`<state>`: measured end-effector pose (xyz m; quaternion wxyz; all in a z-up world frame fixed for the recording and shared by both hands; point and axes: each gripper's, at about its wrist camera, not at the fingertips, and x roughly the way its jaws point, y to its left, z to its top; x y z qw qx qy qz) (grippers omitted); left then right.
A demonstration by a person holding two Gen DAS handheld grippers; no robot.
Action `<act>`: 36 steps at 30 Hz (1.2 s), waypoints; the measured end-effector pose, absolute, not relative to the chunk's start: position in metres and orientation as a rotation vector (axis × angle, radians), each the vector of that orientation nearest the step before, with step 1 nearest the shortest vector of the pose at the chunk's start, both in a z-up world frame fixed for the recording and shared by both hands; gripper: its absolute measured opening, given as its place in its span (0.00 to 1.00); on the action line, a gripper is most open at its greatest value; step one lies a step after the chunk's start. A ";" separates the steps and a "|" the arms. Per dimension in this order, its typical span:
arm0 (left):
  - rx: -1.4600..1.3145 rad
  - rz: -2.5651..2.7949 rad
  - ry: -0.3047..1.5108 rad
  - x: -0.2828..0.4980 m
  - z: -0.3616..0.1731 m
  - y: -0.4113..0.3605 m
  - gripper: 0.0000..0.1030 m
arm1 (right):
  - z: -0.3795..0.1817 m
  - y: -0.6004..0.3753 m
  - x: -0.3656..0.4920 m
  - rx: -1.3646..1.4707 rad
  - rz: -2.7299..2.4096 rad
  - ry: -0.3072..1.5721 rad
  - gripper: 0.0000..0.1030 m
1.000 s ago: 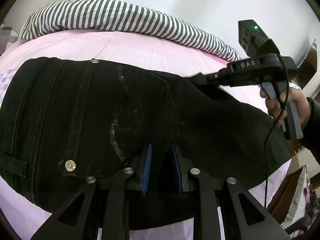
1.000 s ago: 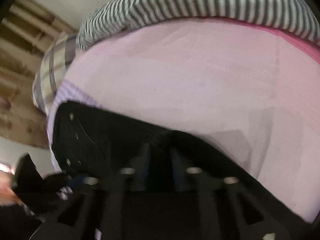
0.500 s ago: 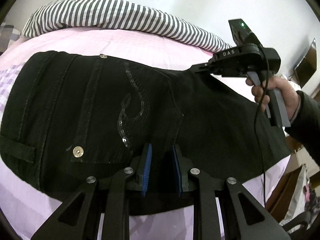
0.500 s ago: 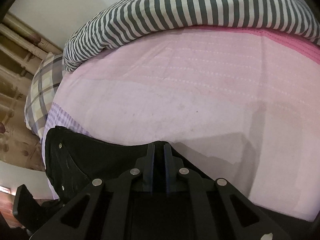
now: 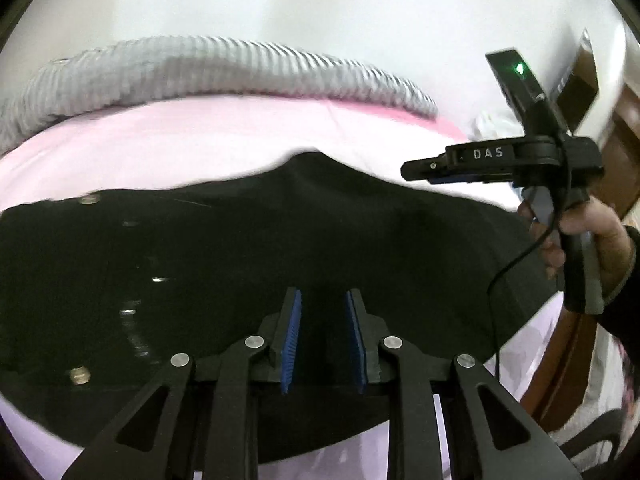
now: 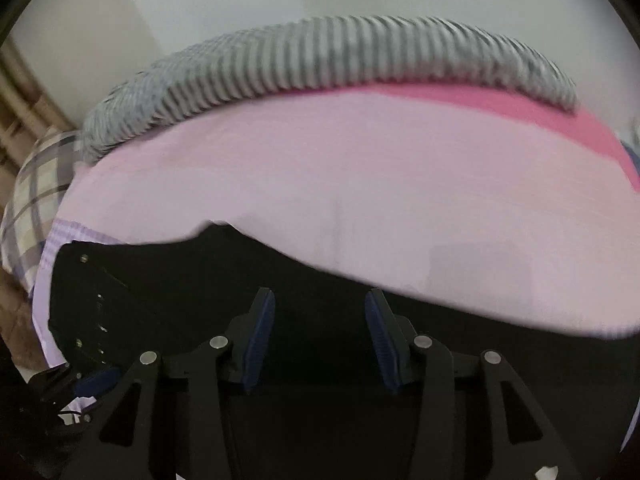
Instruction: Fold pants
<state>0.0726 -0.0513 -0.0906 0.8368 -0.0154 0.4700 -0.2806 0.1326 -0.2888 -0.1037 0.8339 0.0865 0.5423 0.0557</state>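
Both jaws are spread and pinch nothing: my left gripper (image 5: 323,334) and my right gripper (image 6: 318,338) hover just over the black pants (image 5: 240,248), which lie flat on the pink bed sheet (image 6: 360,184), so I judge the cloth is released to settle there.

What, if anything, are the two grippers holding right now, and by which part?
The right gripper is open, holding nothing. Whether the left gripper grips the black pants between its fingers cannot be told.
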 end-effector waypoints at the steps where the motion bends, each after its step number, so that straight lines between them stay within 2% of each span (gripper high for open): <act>1: -0.013 -0.609 1.037 0.072 -0.099 -0.060 0.24 | -0.109 -0.294 0.127 0.178 0.096 1.161 0.44; 3: 0.014 -0.618 1.096 0.067 -0.113 -0.068 0.24 | -0.118 -0.300 0.116 0.163 0.077 1.177 0.44; 7: 0.088 -0.613 1.049 0.045 -0.115 -0.073 0.28 | -0.136 -0.313 0.093 0.200 0.064 1.210 0.44; 8: 0.095 -0.613 1.043 0.041 -0.115 -0.072 0.29 | -0.136 -0.314 0.085 0.194 0.067 1.179 0.48; 15: 0.099 -0.606 1.054 0.032 -0.124 -0.071 0.30 | -0.134 -0.305 0.033 0.104 0.060 1.173 0.51; 20: 0.048 -0.621 1.014 0.031 -0.105 -0.069 0.31 | -0.132 -0.319 0.012 0.079 0.002 1.137 0.51; 25: 0.065 -0.601 1.071 0.032 -0.118 -0.074 0.31 | -0.134 -0.372 -0.002 0.123 -0.118 1.123 0.50; 36: 0.097 -0.571 1.074 0.029 -0.115 -0.083 0.32 | -0.137 -0.513 -0.081 0.278 -0.448 1.092 0.53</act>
